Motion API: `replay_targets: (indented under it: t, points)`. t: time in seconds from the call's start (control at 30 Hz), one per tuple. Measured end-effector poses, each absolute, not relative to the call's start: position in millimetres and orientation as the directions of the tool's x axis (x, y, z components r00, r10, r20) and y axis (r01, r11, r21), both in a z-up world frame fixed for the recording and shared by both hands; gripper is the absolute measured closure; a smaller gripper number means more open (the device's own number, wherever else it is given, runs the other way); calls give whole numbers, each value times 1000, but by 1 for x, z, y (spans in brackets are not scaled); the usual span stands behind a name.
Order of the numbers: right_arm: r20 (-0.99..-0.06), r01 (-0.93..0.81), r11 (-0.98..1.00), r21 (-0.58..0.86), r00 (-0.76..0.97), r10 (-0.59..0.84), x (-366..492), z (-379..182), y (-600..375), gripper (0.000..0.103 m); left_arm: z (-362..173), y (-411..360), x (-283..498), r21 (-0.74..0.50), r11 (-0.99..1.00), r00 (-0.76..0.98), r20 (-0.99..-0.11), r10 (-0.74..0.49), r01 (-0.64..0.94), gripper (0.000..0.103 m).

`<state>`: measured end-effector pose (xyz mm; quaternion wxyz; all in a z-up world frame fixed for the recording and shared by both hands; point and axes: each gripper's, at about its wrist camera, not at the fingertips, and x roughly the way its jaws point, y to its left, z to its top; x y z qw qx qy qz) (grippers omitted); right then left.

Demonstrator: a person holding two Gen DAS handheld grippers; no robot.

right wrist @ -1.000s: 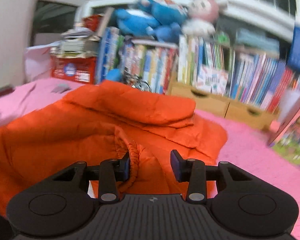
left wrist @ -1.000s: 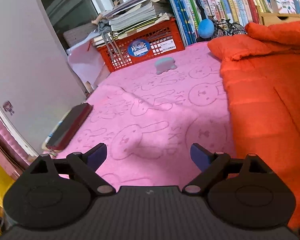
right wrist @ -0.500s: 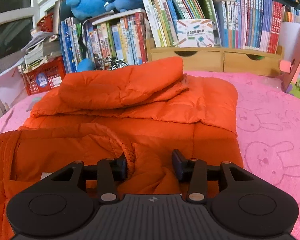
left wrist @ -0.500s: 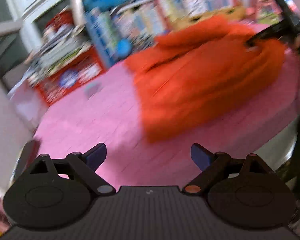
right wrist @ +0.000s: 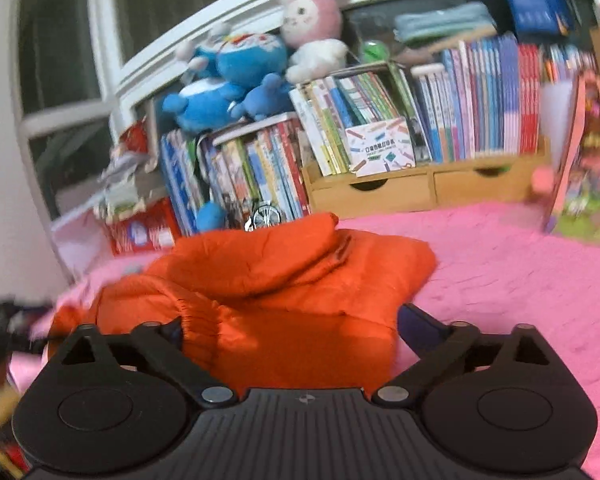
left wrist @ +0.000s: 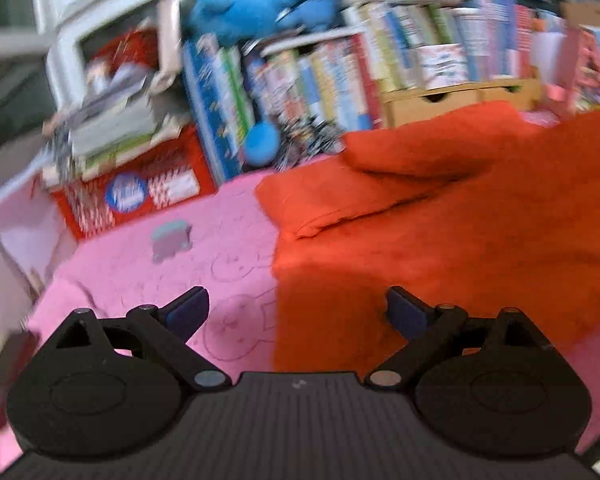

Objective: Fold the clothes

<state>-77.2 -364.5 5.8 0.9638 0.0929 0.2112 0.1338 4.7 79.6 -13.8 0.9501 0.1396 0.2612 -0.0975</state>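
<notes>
jacket (right wrist: 284,296): puffy orange, folded, sleeve on top, on my pink blanket (right wrist: 500,264)
right gripper (right wrist: 290,326): jaws opening, holding nothing
left gripper (left wrist: 298,312): wide, empty

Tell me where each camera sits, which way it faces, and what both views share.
Left wrist: behind the left tongs, looking across the pink blanket at the orange jacket; only the open tongs show.
Right wrist: behind the right tongs, facing the jacket and bookshelf; its jaws are opening, jacket between them.
Shared: jacket, blanket, blue plush toys, red crate.
</notes>
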Motion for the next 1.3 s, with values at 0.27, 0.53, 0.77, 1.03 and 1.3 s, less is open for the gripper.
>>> replay_targets:
  t: [0.27, 0.53, 0.77, 1.03, 1.3]
  points:
    - [-325, -329, 811, 483, 793, 515, -86, -2, -378, 0, -38, 74, 32, 124, 957, 773, -621, -131, 261, 6]
    - [3, -382, 449, 808, 765, 645, -71, -12, -422, 0, -41, 81, 37, 116, 966, 759, -642, -103, 229, 2]
    - [-361, -403, 914, 53, 845, 394, -131, 12, -372, 0, -46, 82, 39, 102, 967, 755, -646, -114, 233, 2]
    - [-493, -472, 882, -12, 770, 405, -97, -17, -313, 2, -34, 88, 31, 36, 957, 749, -631, -202, 289, 5]
    - [-509, -353, 900, 254, 743, 435, -53, -34, -321, 45, -23, 93, 19, 49, 899, 749, -574, -332, 436, 0]
